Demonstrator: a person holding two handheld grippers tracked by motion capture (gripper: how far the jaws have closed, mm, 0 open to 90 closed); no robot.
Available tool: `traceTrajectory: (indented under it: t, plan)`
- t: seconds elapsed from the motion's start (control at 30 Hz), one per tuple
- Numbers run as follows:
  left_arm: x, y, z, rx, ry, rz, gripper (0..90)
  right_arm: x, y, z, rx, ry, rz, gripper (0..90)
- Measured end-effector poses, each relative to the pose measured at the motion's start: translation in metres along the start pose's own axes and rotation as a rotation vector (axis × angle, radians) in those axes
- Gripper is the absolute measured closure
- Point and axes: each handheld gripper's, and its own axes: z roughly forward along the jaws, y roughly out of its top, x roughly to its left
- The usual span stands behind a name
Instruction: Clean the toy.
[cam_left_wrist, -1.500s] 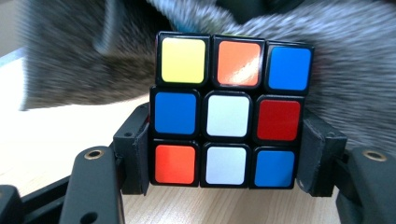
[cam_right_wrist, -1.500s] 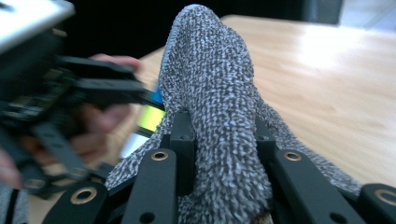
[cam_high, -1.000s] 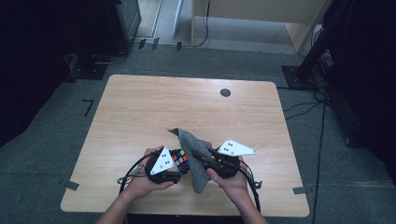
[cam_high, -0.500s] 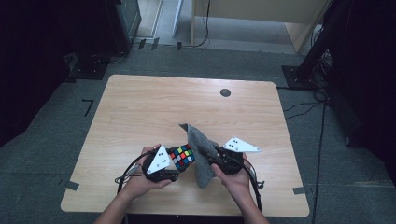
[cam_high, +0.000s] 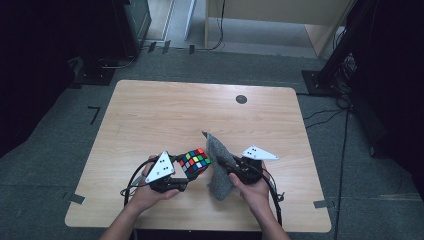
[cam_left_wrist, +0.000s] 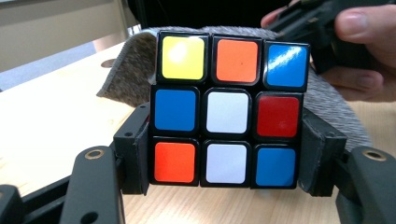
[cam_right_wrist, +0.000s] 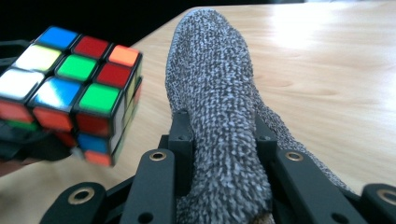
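Note:
A scrambled colour cube (cam_high: 195, 161) is held just above the table near its front edge, with my left gripper (cam_high: 186, 175) shut on it. In the left gripper view the cube (cam_left_wrist: 227, 108) sits squarely between the two black pads (cam_left_wrist: 136, 154), its lower two rows clamped. To its right, my right gripper (cam_high: 229, 169) is shut on a grey knitted cloth (cam_high: 219, 161), which drapes over the jaws and hangs down to the table. The right gripper view shows the cloth (cam_right_wrist: 212, 93) bulging up between the pads (cam_right_wrist: 181, 140), and the cube (cam_right_wrist: 74, 88) close at the left.
A light wooden table (cam_high: 165, 112) stretches away beyond both hands, with a small dark round cap (cam_high: 241, 99) near its far edge. Black cables (cam_high: 134, 177) trail from the grippers at the front edge. Grey carpet and dark stands surround the table.
The cube has turned up into plain view in the left gripper. The right hand and its cloth have shifted slightly right and lower, and the cloth now hangs more steeply.

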Motion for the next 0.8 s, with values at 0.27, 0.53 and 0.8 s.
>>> traceTrajectory:
  t: [0.27, 0.53, 0.8]
  plan:
    - [0.004, -0.001, -0.001, 0.003, 0.003, -0.017, 34.0, 0.011, -0.003, 0.009, 0.012, 0.161, -0.034, 72.5]
    - [0.004, -0.001, -0.002, 0.019, 0.002, -0.009, 34.0, 0.017, -0.003, 0.006, -0.001, 0.18, -0.129, 74.0]
    - [0.007, -0.002, -0.002, 0.032, 0.018, -0.015, 34.2, 0.022, -0.004, 0.004, -0.01, 0.184, -0.181, 74.6]
